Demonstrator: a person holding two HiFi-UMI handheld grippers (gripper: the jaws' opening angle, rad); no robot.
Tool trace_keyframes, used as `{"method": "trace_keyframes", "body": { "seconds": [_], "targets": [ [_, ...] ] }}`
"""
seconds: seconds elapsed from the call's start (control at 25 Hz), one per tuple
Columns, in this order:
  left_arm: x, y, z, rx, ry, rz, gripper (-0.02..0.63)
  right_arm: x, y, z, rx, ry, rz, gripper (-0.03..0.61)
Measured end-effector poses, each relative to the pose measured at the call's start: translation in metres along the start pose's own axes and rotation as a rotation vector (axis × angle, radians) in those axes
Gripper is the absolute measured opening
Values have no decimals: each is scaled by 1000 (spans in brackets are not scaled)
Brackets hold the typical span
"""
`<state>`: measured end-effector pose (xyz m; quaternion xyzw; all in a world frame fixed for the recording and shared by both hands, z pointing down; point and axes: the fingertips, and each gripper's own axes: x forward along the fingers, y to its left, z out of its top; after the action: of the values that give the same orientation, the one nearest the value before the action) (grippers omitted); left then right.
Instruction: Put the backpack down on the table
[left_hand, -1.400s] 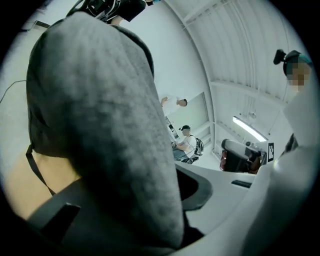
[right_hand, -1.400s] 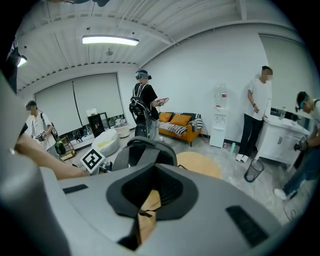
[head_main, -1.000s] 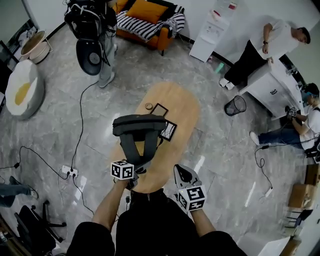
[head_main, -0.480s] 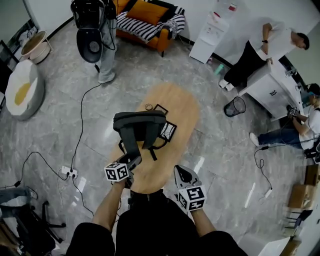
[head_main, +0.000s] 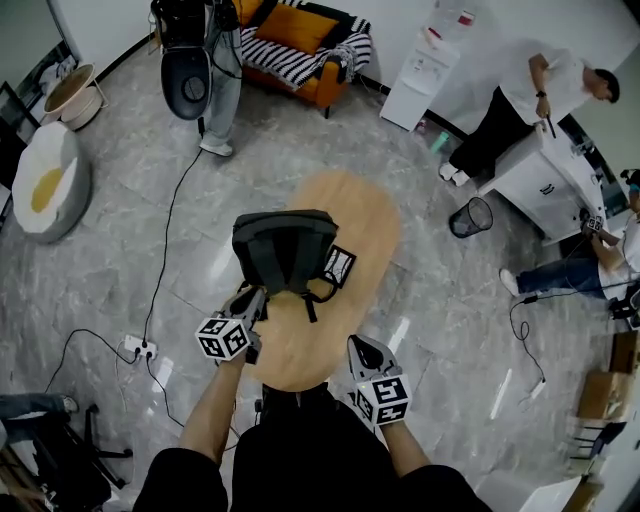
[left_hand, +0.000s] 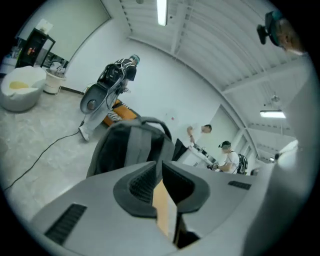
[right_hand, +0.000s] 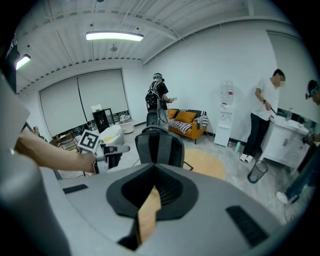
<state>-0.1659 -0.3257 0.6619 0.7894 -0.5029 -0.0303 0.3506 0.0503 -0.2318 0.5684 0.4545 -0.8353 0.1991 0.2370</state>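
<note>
The dark grey backpack (head_main: 285, 250) stands upright on the oval wooden table (head_main: 355, 205), its straps hanging toward me. My left gripper (head_main: 252, 297) is just left of the bag's lower corner and apart from it. Its jaws have just been closing and stand together with nothing between them. In the left gripper view the backpack (left_hand: 127, 147) rises beyond the left gripper (left_hand: 161, 165). My right gripper (head_main: 365, 350) rests at the table's near edge, shut and empty. The right gripper view shows the backpack (right_hand: 157, 147) ahead of the right gripper (right_hand: 154, 172), with the left gripper (right_hand: 117, 148) beside the bag.
A black-framed flat item (head_main: 338, 263) lies on the table right of the bag. On the floor are a power strip with cables (head_main: 135, 345) at left and a mesh bin (head_main: 470, 212) at right. A person (head_main: 520, 100) stands at a white counter; another (head_main: 205, 60) stands near the orange sofa (head_main: 300, 40).
My left gripper let go of the backpack's strap, opened, drew back to the left and closed empty. The backpack settled upright farther onto the table. The right gripper stayed still.
</note>
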Motion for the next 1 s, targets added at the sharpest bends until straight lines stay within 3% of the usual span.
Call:
{"method": "trace_keyframes", "body": {
  "seconds": [0.08, 0.2, 0.28, 0.36, 0.44, 0.48, 0.56, 0.64, 0.68, 0.76, 0.88, 1.0],
  "targets": [
    [13, -7, 41, 29, -48, -40, 14, 1, 1, 1, 4, -5, -6, 9],
    [32, -16, 75, 104, -44, -73, 12, 0, 0, 1, 23, -16, -28, 9],
    [44, -20, 87, 226, -36, -66, 14, 0, 0, -2, 34, -16, -41, 9],
    [70, -19, 109, 429, -43, -31, 37, -2, 0, -7, 28, -2, -52, 9],
    [118, -16, 134, 636, 15, -31, 328, -9, 0, -13, 5, 20, -69, 9],
    [144, -12, 141, 731, 89, -51, 341, -13, -1, -16, -1, 30, -84, 9],
    [193, 9, 138, 859, 286, -91, 341, -20, -5, -27, 14, 57, -128, 9],
    [227, 44, 127, 894, 444, -62, 341, -28, -13, -44, 49, 92, -172, 9],
    [237, 59, 126, 905, 486, -30, 332, -30, -16, -53, 68, 107, -192, 9],
    [247, 73, 127, 943, 531, 2, 97, -35, -21, -69, 107, 131, -224, 9],
    [259, 71, 116, 935, 608, -58, 63, -40, -31, -86, 143, 168, -247, 9],
    [262, 67, 120, 933, 644, -59, 60, -31, -35, -86, 172, 165, -243, 9]
  ]
}}
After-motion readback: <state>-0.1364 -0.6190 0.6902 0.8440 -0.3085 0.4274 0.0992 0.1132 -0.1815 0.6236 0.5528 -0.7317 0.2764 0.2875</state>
